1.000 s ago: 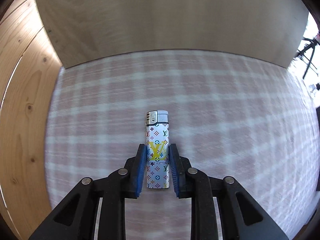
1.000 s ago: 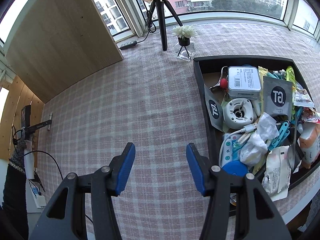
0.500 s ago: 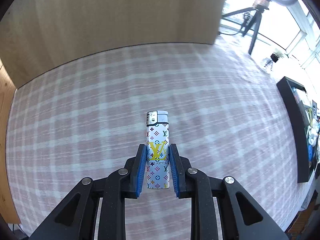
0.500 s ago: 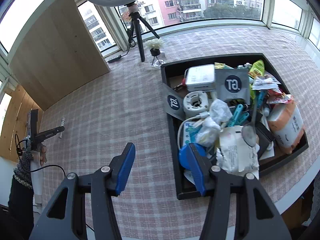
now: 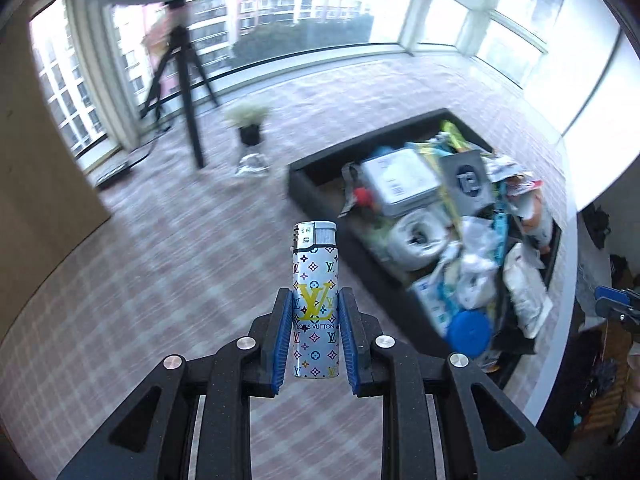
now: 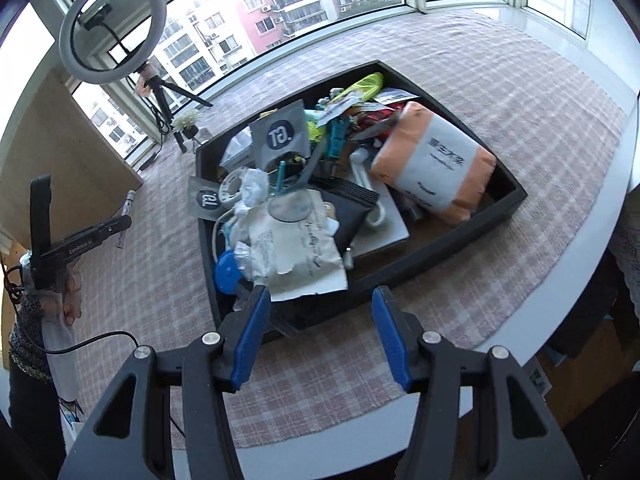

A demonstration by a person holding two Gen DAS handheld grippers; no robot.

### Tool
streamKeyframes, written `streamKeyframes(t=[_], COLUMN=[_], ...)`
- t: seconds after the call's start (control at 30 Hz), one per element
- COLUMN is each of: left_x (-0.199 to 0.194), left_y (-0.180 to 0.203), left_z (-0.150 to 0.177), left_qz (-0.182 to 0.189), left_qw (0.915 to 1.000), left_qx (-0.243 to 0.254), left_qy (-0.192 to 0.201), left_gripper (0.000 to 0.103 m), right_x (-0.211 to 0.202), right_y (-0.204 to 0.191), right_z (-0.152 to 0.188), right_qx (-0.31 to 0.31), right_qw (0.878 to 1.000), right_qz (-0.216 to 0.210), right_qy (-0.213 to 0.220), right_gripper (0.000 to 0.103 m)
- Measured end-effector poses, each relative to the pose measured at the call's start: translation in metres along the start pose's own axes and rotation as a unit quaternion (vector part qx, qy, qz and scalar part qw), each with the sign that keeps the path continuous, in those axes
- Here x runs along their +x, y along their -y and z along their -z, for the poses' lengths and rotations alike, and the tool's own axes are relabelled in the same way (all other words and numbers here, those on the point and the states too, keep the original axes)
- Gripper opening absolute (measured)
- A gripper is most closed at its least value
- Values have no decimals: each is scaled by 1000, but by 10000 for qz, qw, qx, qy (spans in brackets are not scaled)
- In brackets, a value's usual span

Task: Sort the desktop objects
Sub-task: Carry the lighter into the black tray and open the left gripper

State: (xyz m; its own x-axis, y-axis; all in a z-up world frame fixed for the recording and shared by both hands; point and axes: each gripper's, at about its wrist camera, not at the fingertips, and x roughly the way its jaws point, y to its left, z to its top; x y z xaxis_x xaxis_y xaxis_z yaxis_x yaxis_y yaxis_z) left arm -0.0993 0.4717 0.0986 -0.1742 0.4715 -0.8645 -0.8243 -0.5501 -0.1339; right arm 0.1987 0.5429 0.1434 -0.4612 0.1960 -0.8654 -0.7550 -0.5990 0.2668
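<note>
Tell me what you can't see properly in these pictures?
- Tray bottom, both views: buried under piled packets.
- Blue lid, right wrist view: partly under a white packet.
- Plant and tripod, left wrist view: smeared by motion blur.
- Orange pack print, right wrist view: too small to read.
- Lighter sides, left wrist view: covered by the jaws.

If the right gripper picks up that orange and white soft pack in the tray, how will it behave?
The orange and white pack looks puffy and creased, so probably soft, squashing under the pads. It likely weighs little for its bulk. Its glossy wrap may slip.
</note>
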Motion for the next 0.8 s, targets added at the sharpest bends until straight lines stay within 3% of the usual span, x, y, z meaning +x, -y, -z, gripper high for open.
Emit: streamKeyframes(t=[0.13,0.37,0.6,0.7,0.73,0.8], left_x=[3,29,40,42,41,37], left_y=[67,150,196,209,210,208], left_z=[-29,-58,-66,-65,-63,-62], left_qz=[485,723,799,666,591,518], left_qw=[9978,9918,9880,9875,9881,9897], left_qx=[445,1022,1283,1398,1392,1314], left_qy=[-58,-250,-327,-311,-271,-251], left_gripper=[22,22,22,23,24,37], right_x=[-10,-18,-22,-24,-24,-24], right_y=[35,78,96,99,100,100], right_z=[5,20,31,33,33,33], right_qx=[325,803,953,947,952,950], right_qw=[9993,9963,9948,9946,9945,9945], right_qz=[124,238,316,383,384,394], right_qy=[104,168,179,197,194,187], right_gripper=[52,52,52,52,52,52])
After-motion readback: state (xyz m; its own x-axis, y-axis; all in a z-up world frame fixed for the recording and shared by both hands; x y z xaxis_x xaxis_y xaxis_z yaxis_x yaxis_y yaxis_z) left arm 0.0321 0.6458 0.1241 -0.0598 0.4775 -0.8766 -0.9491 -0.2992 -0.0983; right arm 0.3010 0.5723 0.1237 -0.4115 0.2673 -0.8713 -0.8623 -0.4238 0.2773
